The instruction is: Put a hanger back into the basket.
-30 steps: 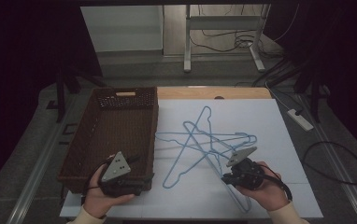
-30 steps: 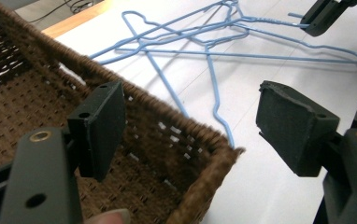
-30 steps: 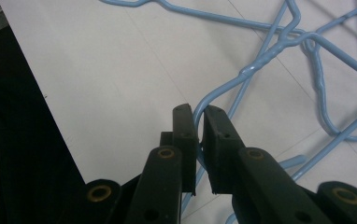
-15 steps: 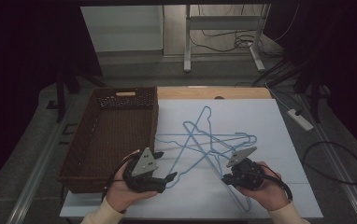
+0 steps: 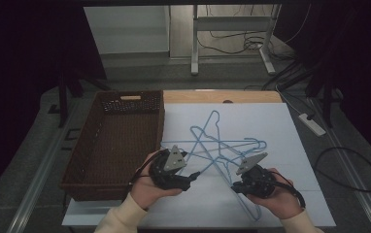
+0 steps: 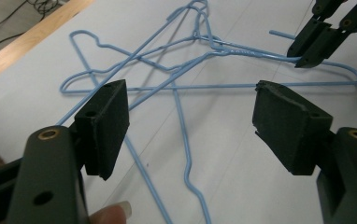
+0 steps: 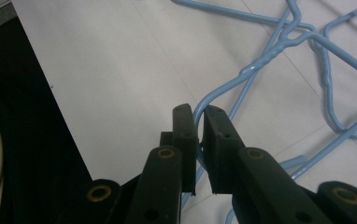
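At the left of the high view stands the brown woven basket (image 5: 115,141), its long side running along the left edge of the white sheet (image 5: 271,126) that covers the table. Just right of the basket's near corner, your left hand (image 5: 147,191) holds the left gripper (image 5: 186,180), low over the sheet and pointing right toward the tangle of wire. In the left gripper view its two black jaws stand wide apart with nothing between them; the pads (image 6: 106,126) frame the near strands of the blue wire hangers (image 6: 181,84), which lie flat on the sheet ahead of them and just beneath.

The hangers (image 5: 217,150) occupy the middle of the sheet in the high view, several of them crossed over one another in a star-like heap, with one hook reaching toward the far edge and one long strand running toward the near right corner. How many there are cannot be told for certain.

At the right, your right hand (image 5: 280,199) holds the right gripper (image 5: 235,187) at the near right side of the heap, pointing left. In the right gripper view (image 7: 197,135) its jaws are drawn nearly together on a curved bend of one blue hanger (image 7: 260,60), the wire passing up between the pads. That gripper's tips also appear at the upper right of the left gripper view (image 6: 307,49), resting against a strand.
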{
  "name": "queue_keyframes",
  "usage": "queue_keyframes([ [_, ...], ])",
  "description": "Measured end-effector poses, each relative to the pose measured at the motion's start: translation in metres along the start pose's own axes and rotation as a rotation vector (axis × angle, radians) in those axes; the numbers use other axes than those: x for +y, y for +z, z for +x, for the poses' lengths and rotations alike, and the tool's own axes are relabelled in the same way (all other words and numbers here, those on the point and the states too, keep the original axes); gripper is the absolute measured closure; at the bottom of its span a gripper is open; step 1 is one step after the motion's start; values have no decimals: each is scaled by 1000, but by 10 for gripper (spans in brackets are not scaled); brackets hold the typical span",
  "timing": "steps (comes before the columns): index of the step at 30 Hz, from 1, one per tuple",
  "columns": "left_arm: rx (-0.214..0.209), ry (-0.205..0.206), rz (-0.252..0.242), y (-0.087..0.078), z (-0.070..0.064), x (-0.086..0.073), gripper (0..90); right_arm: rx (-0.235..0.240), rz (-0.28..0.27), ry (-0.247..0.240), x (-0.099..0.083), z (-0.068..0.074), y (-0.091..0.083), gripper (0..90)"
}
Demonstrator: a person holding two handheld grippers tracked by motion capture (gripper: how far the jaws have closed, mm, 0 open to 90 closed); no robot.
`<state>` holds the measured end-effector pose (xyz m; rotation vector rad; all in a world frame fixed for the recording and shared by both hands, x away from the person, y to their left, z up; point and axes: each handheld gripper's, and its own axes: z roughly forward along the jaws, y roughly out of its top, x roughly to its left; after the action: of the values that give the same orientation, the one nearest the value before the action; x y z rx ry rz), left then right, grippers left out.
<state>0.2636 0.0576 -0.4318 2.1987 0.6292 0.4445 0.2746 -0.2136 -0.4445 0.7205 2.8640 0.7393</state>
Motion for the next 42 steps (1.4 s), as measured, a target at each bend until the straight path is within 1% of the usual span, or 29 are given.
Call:
queue_keyframes([
  [1,-7,-5,8,4,0,2,288,2,0,-3,0,0,-1,842],
  [4,-10,17,28,18,-4,5,288,8,9,-8,-1,-1,-3,843],
  [6,-21,23,36,24,-6,7,287,11,11,-13,-2,-1,-4,842],
  [9,-19,37,60,35,-8,9,287,18,19,-17,-3,-1,-6,842],
  [10,-18,35,66,39,-8,9,288,19,20,-19,-3,-1,-6,842],
  [13,-6,32,65,48,-8,8,290,25,28,-24,-4,-2,-7,842],
  [14,-6,32,65,48,-8,8,291,25,28,-24,-4,-2,-7,842],
  [15,3,34,69,52,-8,7,291,26,31,-26,-4,-2,-7,842],
  [18,12,36,71,63,-7,5,293,32,43,-32,-4,-2,-7,842],
  [19,22,39,71,67,-7,4,297,32,44,-32,-4,-2,-7,842],
  [20,22,39,71,67,-7,4,302,33,45,-33,-4,-2,-7,842],
  [22,35,42,76,75,-7,4,308,35,47,-35,-4,-2,-7,842],
  [23,35,42,76,75,-7,4,311,35,47,-35,-4,-2,-7,842],
  [25,48,64,85,81,-9,5,318,35,49,-36,-4,-2,-7,842],
  [27,59,85,107,88,-10,5,339,33,50,-39,-4,-2,-8,842],
  [30,90,110,142,97,-9,3,389,34,48,-42,-4,-2,-10,842],
  [31,102,123,153,99,-9,3,416,33,47,-43,-4,-2,-11,842],
  [33,110,145,159,100,-9,3,485,29,57,-47,-5,-3,-11,842],
  [34,115,150,163,101,-9,3,521,29,58,-48,-5,-3,-11,840],
  [36,108,152,172,101,-9,3,615,24,47,-42,-6,-4,-13,831],
  [37,96,160,187,102,-9,3,624,21,39,-39,-6,-5,-14,830],
  [38,90,166,195,103,-10,2,667,19,21,-36,-5,-5,-17,832],
  [39,94,175,199,104,-11,2,706,22,10,-34,-5,-6,-19,836],
  [40,98,188,209,106,-13,2,726,24,2,-39,-4,-5,-22,839],
  [41,98,188,209,106,-13,2,732,24,2,-39,-4,-5,-22,839],
  [42,102,197,215,107,-15,2,739,19,3,-42,-2,-5,-23,840],
])
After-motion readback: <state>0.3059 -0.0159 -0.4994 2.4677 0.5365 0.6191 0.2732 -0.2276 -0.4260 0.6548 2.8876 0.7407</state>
